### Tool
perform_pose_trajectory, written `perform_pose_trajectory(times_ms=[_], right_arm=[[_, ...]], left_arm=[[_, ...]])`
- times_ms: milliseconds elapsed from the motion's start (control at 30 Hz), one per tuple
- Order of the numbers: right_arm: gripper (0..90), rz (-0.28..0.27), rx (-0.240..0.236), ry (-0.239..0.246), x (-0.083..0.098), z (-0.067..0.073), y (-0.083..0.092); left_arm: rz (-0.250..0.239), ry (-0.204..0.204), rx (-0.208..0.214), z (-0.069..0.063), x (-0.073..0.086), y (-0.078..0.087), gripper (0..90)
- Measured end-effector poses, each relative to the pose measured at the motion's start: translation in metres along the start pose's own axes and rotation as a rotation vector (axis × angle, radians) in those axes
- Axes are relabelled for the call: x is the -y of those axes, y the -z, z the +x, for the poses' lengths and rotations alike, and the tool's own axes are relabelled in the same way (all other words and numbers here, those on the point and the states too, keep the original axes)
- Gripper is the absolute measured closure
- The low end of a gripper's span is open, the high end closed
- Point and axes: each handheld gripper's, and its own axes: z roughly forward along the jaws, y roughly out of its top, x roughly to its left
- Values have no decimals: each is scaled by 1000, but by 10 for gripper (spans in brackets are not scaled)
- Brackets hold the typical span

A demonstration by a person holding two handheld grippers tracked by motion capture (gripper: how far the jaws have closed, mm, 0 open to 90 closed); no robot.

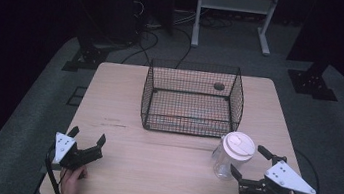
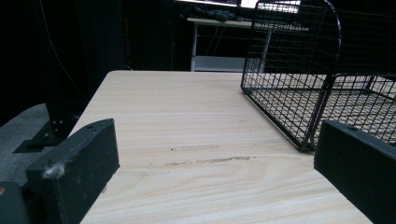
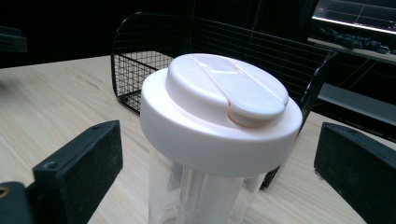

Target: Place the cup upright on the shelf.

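Nearest the person: left gripper point(image 1: 86, 147), low over the pale wood-grain table point(image 1: 159, 176), well to the left of the clear plastic jar with a round white flip-top lid point(image 1: 232, 155); jaws spread wide, nothing between them but bare table and two faint dark scuffs point(image 2: 205, 161).

Just right of the jar: right gripper point(image 1: 251, 164), jaws released, one on either side of the jar and apart from it; in the right gripper view the white lid point(image 3: 219, 109) between and above the two black jaws, clear of both.

The jar: upright on the table, lid seated and its flap down. Faint vertical shapes visible through the clear wall point(image 3: 196, 196), contents impossible to tell.

Just behind the jar: black wire-mesh basket with an open top point(image 1: 193, 100), near corner almost touching the jar. Seemingly empty, apart from a thin coloured streak along the floor at the front edge, too small to identify. Small dark round spot point(image 1: 218, 86) on the table beyond the basket's far wall.

Risks, as judgements: tall, light jar likely to tip or skid toward the basket if one jaw lands first; smooth wall prone to slipping under a light squeeze; a grip on the overhanging lid likely to pop the flap; a low lift likely to catch the basket rim.
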Motion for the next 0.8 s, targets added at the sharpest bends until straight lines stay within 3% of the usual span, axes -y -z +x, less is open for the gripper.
perform_pose_trajectory(times_ms=[800], right_arm=[[6,-16,16,-11,-3,2,-28]], left_arm=[[-1,2,-2,0,0,0,0]])
